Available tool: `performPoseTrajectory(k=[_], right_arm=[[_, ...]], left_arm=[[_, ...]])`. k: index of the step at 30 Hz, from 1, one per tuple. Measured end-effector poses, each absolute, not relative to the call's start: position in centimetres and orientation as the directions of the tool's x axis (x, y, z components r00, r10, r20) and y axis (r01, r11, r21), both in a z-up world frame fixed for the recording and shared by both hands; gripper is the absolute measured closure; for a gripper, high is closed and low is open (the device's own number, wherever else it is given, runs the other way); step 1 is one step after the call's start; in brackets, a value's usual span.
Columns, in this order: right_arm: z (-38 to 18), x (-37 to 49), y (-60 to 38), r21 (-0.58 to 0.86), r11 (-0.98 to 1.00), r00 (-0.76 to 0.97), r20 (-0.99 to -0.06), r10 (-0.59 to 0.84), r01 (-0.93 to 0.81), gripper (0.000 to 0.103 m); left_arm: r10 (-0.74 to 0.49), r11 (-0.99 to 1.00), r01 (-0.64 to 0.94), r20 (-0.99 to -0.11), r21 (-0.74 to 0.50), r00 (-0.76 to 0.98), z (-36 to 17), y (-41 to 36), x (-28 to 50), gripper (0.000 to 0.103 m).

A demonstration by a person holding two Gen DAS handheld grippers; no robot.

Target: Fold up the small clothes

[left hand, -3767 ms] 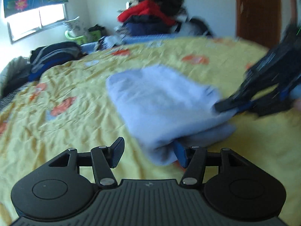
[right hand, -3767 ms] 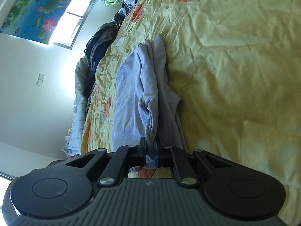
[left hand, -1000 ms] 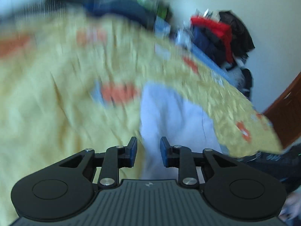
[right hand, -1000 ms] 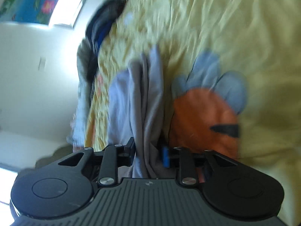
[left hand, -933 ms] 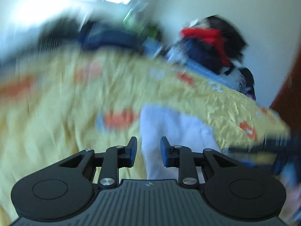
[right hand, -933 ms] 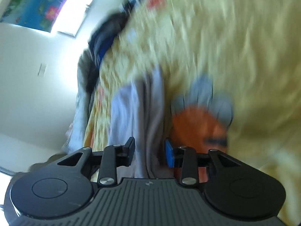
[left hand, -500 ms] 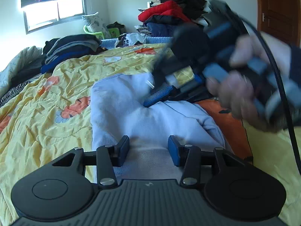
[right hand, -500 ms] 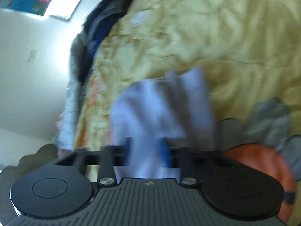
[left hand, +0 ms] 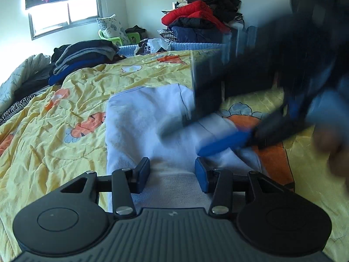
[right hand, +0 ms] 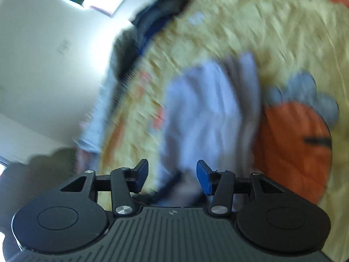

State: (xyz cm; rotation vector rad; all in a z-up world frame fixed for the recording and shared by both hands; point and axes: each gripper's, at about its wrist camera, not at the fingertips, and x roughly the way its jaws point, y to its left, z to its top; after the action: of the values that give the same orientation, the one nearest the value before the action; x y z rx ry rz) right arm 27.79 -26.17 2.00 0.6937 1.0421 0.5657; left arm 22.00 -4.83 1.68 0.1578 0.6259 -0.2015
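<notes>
Motion blur smears the right hand-held gripper (left hand: 209,135) and hides part of the pale-blue garment (left hand: 139,126).

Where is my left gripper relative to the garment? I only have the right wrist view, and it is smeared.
Observer: The left gripper is at the near hem of the pale lilac folded garment, jaws open, with cloth between them unpinched.
Operator: And where does my right one show from there?
Observer: The right gripper is a blur over the garment's right half, jaws apart.
Operator: Anything beyond the garment?
Observer: A heap of red and dark clothes lies past the far edge of the yellow flowered quilt.
</notes>
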Motion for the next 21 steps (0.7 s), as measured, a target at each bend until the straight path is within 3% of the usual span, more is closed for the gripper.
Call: performPoseTrajectory(k=[2, 3, 6, 7, 8, 9, 11, 14, 16, 18, 20, 21], right_arm=[[0.4, 27.8, -26.5, 0.724, 0.684, 0.419, -0.596, 0.686, -0.091, 0.082], [0.0, 27.8, -26.9, 0.721, 0.689, 0.422, -0.604, 0.676, -0.073, 0.091], [-0.1, 27.5, -27.9, 0.747, 0.665, 0.416, -0.6, 0.683, -0.013, 0.091], [0.6, 27.0, -28.1, 0.736, 0.677, 0.425, -0.611, 0.668, -0.008, 0.089], [1.4, 26.1, -28.3, 0.735, 0.677, 0.438, -0.603, 0.667, -0.02, 0.072], [2.3, 25.2, -28.5, 0.74, 0.671, 0.456, -0.583, 0.673, -0.043, 0.066], [3.8, 23.1, -28.6, 0.748, 0.655, 0.489, -0.533, 0.69, -0.11, 0.054], [4.3, 21.6, -28.6, 0.782, 0.605, 0.46, -0.485, 0.744, -0.154, 0.045], [2.9, 21.8, -28.1, 0.786, 0.606, 0.414, -0.515, 0.751, -0.12, 0.044], [1.1, 22.2, -28.0, 0.755, 0.651, 0.389, -0.577, 0.718, -0.081, 0.059], [0.0, 22.1, -29.1, 0.753, 0.657, 0.402, -0.589, 0.701, -0.041, 0.095], [-0.3, 22.0, -29.8, 0.754, 0.656, 0.398, -0.602, 0.692, 0.0, 0.097]], left_arm=[[-0.141, 0.967, 0.239, -0.59, 0.092, 0.795, 1.6, -4.8, 22.0, 0.057], [-0.144, 0.964, 0.247, -0.586, 0.099, 0.798, 1.5, -4.9, 21.9, 0.057], [-0.17, 0.969, 0.241, -0.562, 0.054, 0.81, 2.4, -4.0, 20.6, 0.057], [-0.184, 0.972, 0.234, -0.548, 0.022, 0.816, 2.9, -3.4, 19.7, 0.057], [-0.198, 0.972, 0.233, -0.528, 0.0, 0.826, 3.5, -2.8, 18.6, 0.057], [-0.215, 0.969, 0.248, -0.505, -0.001, 0.836, 3.8, -2.4, 17.3, 0.057], [-0.24, 0.952, 0.299, -0.457, 0.06, 0.857, 4.2, -2.3, 14.5, 0.057], [-0.29, 0.902, 0.408, -0.498, 0.143, 0.817, 3.1, -3.3, 12.6, 0.055], [-0.262, 0.903, 0.398, -0.524, 0.164, 0.81, 1.8, -3.6, 13.0, 0.055], [-0.256, 0.911, 0.385, -0.529, 0.148, 0.809, 1.3, -3.5, 13.4, 0.056], [-0.261, 0.912, 0.387, -0.537, 0.134, 0.802, 1.5, -3.6, 13.4, 0.056], [-0.264, 0.912, 0.389, -0.541, 0.128, 0.798, 1.7, -3.6, 13.5, 0.056]])
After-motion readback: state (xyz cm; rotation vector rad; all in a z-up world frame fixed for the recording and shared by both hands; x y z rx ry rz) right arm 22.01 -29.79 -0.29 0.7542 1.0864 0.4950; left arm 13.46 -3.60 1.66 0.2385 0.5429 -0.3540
